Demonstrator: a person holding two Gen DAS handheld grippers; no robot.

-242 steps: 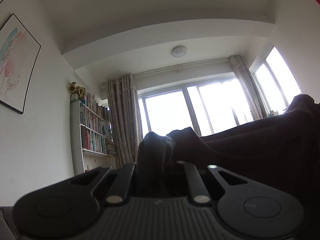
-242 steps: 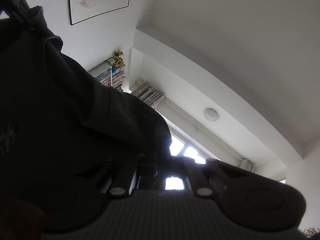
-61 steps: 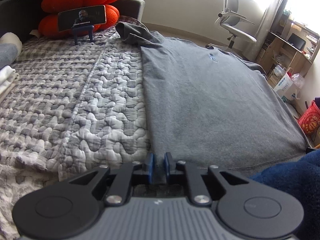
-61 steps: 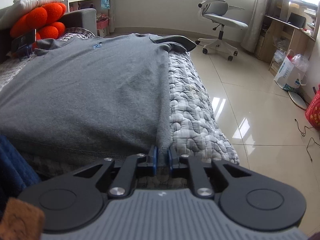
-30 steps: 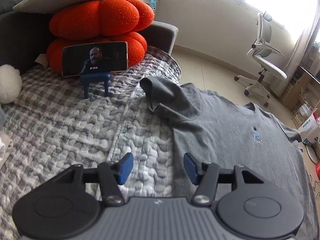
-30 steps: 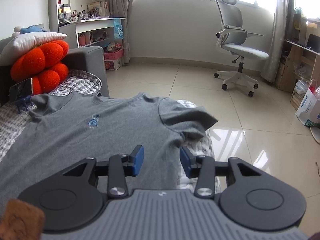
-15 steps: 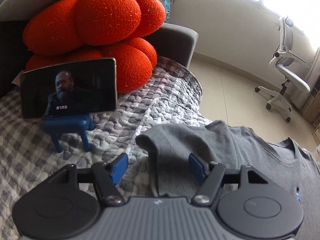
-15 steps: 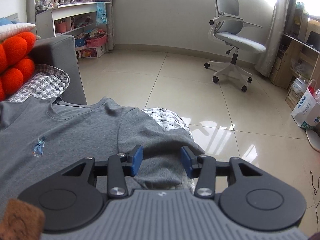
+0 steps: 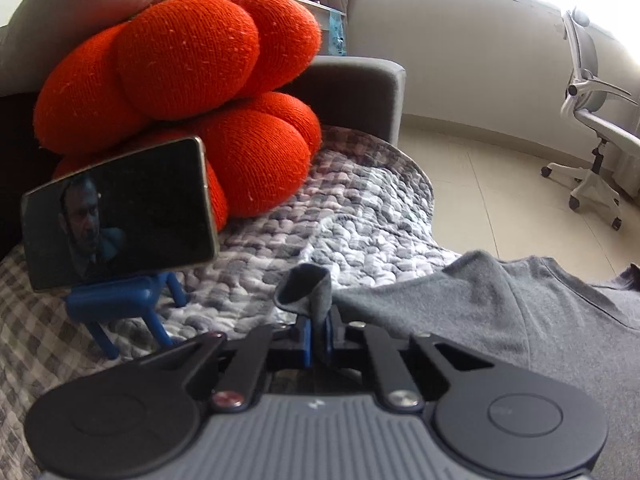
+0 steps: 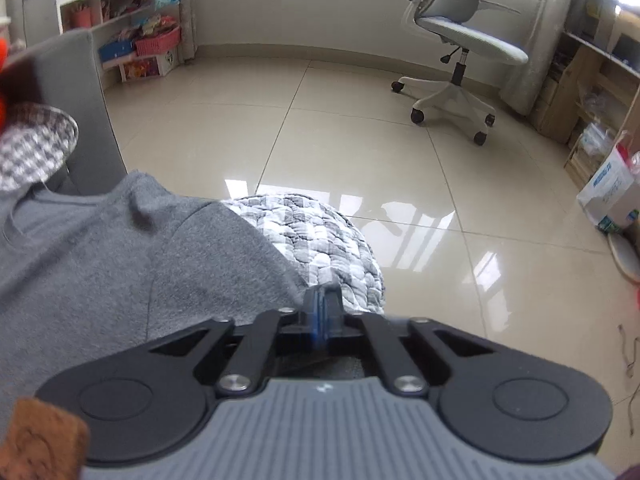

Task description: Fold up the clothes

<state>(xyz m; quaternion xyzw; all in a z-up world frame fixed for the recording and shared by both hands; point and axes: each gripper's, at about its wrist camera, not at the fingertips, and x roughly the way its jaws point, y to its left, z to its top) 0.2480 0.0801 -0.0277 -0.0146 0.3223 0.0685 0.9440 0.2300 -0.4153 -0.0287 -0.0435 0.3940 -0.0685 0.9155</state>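
A grey T-shirt (image 9: 500, 320) lies spread on a quilted grey-and-white bed cover (image 9: 352, 220). My left gripper (image 9: 317, 336) is shut on the end of one sleeve (image 9: 310, 286), and the cloth bunches up between its blue pads. In the right wrist view the same T-shirt (image 10: 120, 264) fills the lower left, over the corner of the bed cover (image 10: 320, 240). There my right gripper (image 10: 322, 312) is shut on the edge of the other sleeve (image 10: 224, 256), at the corner of the bed.
An orange knotted cushion (image 9: 200, 92) and a phone (image 9: 120, 212) on a blue stand (image 9: 124, 308) sit just left of the left gripper. A grey sofa arm (image 9: 360, 92) is behind. Beyond the bed lie tiled floor (image 10: 360, 140), an office chair (image 10: 460, 48), shelves (image 10: 132, 40) and a bag (image 10: 612, 192).
Both grippers were open over the sleeves half a second ago. Each has since moved forward and shut on its sleeve end.
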